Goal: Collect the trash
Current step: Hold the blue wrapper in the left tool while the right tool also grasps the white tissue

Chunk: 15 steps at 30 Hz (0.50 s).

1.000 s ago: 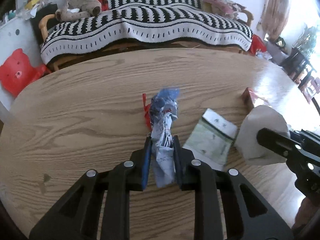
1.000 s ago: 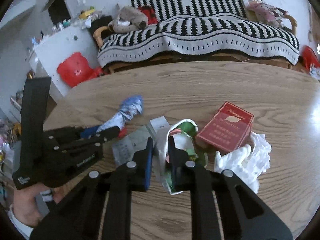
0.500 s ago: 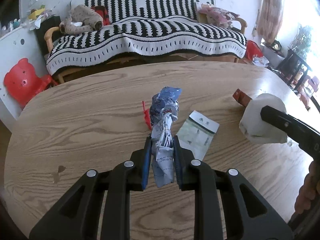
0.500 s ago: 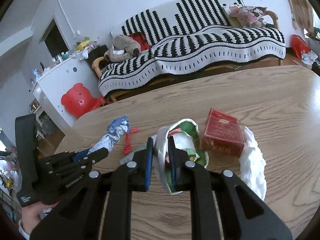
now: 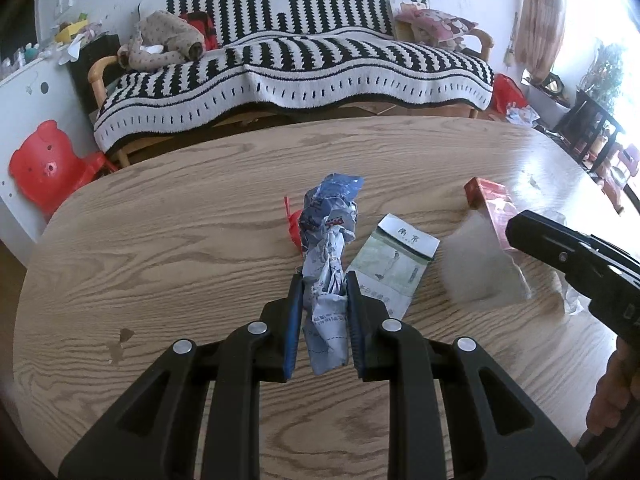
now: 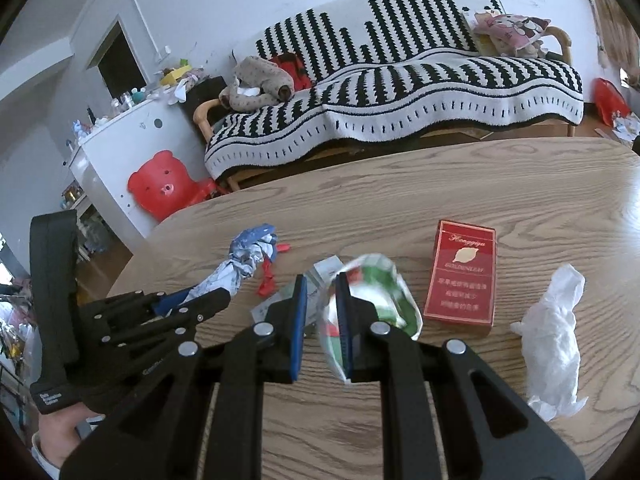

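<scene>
The white bag is blurred in both views, and in the left wrist view it is only a grey smear, its contents lost. From the right wrist camera green and red scraps show inside it, and the right gripper pinches the bag's rim, jaws narrow. The left gripper is clamped on one twisted blue-and-white crumpled wrapper, held upright above the wooden table; the wrapper's lower end runs down between the fingers. Behind it a red scrap is half hidden; the right view shows it more fully, lying on the table. One flat green-and-white packet lies just beside the wrapper; the right view catches only a corner of it behind the fingers. One red cigarette box lies flat, lettering readable only here; the left view cuts it off behind the bag. One crumpled white tissue sits near the box, barely peeking out in the left view. A hand grips the left tool's handle at the frame edge.
</scene>
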Each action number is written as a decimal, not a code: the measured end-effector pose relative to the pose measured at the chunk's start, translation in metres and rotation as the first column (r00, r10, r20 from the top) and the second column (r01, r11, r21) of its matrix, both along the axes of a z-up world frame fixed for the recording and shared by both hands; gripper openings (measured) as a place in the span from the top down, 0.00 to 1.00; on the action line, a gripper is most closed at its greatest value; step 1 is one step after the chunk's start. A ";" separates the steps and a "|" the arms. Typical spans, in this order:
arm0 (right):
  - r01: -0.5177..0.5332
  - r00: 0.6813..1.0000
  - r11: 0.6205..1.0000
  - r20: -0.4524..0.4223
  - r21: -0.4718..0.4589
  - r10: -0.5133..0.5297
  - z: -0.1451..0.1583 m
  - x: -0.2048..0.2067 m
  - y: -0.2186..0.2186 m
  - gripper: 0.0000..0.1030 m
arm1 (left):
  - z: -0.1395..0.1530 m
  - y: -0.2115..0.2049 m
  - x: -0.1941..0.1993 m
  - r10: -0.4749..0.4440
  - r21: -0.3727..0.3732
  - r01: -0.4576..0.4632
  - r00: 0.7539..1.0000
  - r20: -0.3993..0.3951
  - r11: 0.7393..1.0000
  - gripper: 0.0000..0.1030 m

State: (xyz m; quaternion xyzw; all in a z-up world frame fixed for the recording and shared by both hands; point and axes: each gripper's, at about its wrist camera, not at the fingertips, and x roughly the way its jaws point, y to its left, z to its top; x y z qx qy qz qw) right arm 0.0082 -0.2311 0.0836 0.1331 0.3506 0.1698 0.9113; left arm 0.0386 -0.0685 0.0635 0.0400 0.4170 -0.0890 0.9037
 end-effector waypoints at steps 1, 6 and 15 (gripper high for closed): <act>-0.006 1.000 1.000 0.003 0.015 0.005 0.002 0.000 0.000 0.88 | 0.002 0.000 -0.002 0.000 -0.005 0.000 1.000 0.006 1.000 0.80; 0.006 0.996 0.999 0.087 0.042 -0.010 0.033 -0.010 -0.007 0.92 | 0.032 0.004 -0.022 0.049 -0.084 -0.042 0.995 0.087 0.996 0.80; 0.020 0.996 0.995 -0.086 -0.094 -0.029 -0.005 -0.027 0.006 0.83 | 0.023 0.007 -0.050 0.095 -0.110 -0.090 0.994 0.046 0.990 0.80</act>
